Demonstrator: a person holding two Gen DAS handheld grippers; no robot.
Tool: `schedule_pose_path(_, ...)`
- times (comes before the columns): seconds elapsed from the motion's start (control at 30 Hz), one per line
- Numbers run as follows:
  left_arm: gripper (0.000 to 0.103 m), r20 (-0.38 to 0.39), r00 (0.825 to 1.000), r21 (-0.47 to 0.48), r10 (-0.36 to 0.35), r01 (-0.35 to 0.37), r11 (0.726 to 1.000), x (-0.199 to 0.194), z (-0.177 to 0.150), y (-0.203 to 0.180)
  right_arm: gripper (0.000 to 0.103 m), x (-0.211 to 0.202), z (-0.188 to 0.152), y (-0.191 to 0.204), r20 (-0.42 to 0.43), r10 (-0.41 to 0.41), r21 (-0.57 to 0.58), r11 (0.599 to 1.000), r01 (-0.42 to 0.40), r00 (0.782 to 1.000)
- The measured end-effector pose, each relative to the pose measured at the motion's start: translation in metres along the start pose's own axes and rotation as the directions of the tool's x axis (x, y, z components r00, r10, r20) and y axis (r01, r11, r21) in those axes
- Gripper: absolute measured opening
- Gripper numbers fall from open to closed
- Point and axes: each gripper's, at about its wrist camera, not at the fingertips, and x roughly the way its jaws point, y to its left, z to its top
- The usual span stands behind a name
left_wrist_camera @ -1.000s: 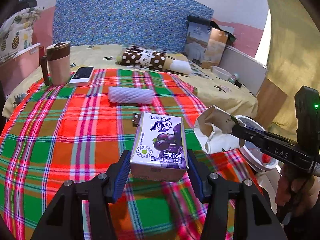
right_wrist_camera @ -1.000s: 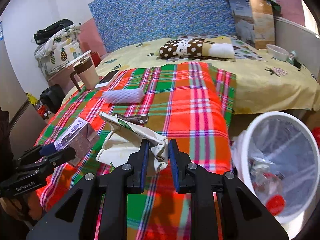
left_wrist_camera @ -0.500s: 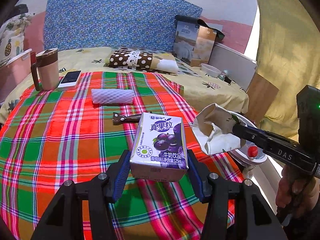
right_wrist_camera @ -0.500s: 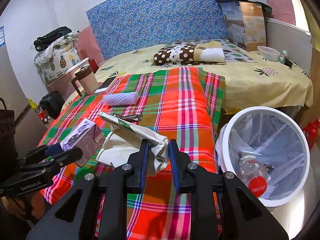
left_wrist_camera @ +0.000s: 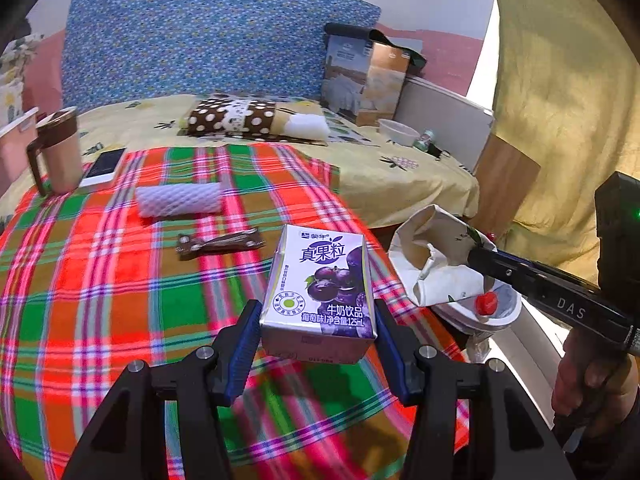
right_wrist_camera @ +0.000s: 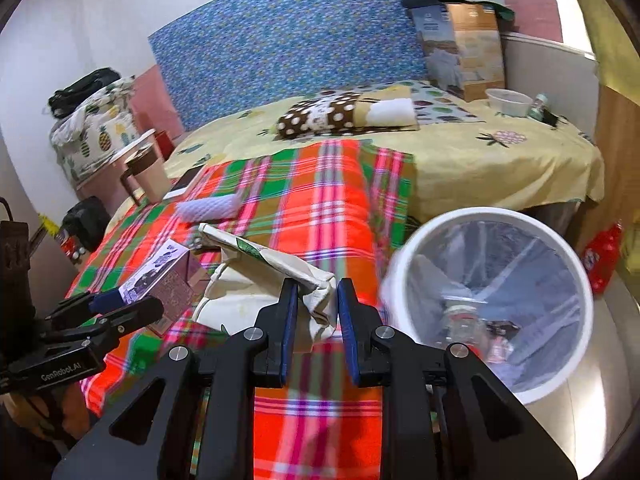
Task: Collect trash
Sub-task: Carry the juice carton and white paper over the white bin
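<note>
Bed [left_wrist_camera: 400,168]: yellow printed sheet, blue patterned headboard behind.
Plaid blanket [left_wrist_camera: 100,280]: red-green check, spread over the near part of the bed.
Trash bin [right_wrist_camera: 440,232]: white, clear liner, on the floor beside the bed; a bottle with a red cap lies inside.
Left gripper [left_wrist_camera: 316,344]: blue pads pressed against both sides of the milk carton [left_wrist_camera: 320,292], purple grape print, held upright above the blanket.
Right gripper [right_wrist_camera: 316,320]: pinching the crumpled paper bag [right_wrist_camera: 256,280], off-white, raised just beside the bin rim.
Foam net sleeve [left_wrist_camera: 178,200]: white, lying on the blanket.
Brown wrapper [left_wrist_camera: 220,242]: flat on the blanket, between sleeve and carton.
</note>
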Motion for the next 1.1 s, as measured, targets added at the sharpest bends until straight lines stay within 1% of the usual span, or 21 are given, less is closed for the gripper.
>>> schedule_pose_path(0.13,0.055,-0.007,0.999,0.031,-0.034,0.034,0.999,0.013,0.006,-0.019,0.023,-0.008,-0.004,-0.017,0.003,-0.04,0.031,0.999,0.04,0.999)
schedule_pose_path(0.27,0.055,-0.011,0.998,0.056,-0.066,0.067,0.996,0.023,0.012,-0.035,0.023,-0.01,-0.009,-0.024,-0.005,-0.053,0.046,0.998,0.053,0.999)
schedule_pose_path(0.37,0.055,-0.013,0.997,0.062,-0.074,0.075,0.995,0.027,0.015,-0.038,0.023,-0.007,-0.02,-0.032,-0.035,-0.053,0.077,0.995,0.056,0.998)
schedule_pose_path(0.53,0.055,-0.026,0.997,0.071,-0.074,0.076,0.995,0.036,0.018,-0.044,0.023,-0.001,-0.027,-0.043,-0.064,-0.064,0.104,0.992,0.071,0.996)
schedule_pose_path(0.8,0.055,-0.041,0.994,0.094,-0.1,0.103,0.99,0.047,0.02,-0.059,0.023,-0.006,-0.03,-0.062,-0.073,-0.129,0.115,0.984,0.136,0.989)
schedule_pose_path(1.1,0.055,-0.061,0.988,0.136,-0.14,0.147,0.98,0.062,0.023,-0.083,0.023,-0.018,-0.031,-0.094,-0.063,-0.224,0.158,0.96,0.231,0.973)
